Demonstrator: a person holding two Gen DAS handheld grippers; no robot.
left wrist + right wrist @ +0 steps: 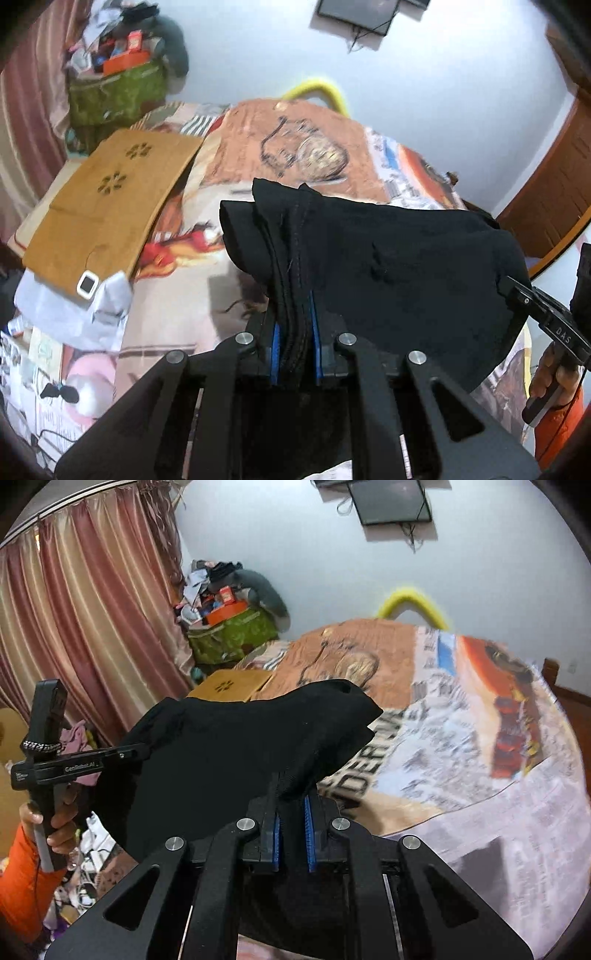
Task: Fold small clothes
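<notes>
We've got the black garment (388, 266) up in the air between us, lifted clear above the bed (480, 812). Left claw (294, 347) is pinching a thick bunch of stitched edge between its blue pads (275, 350), layers stacked tight. Right claw (293, 834) has its own bite on the opposite edge, cloth bunched down between the pads, though there the pads look a little apart around a thinner fold. In the left view the right claw (517, 295) shows at the garment's far edge; in the right view the left claw (125, 755) bites its other side, gripped by a hand (61, 819) in an orange sleeve.

We reckon this is the mid-fold lift: the piece hangs slack and doubled between both claws. The next move, by our judgement, calls for lowering it flat onto the bed, edges lined up, before either claw lets go.

Beyond the garment, a brown perforated board (110, 206) lies on the bed's far side. Further beyond the garment, by the curtain (92, 609), a green bag (232, 635) stands heaped with an orange box (225, 613), small packets and loose clothes, piled well over its rim.
</notes>
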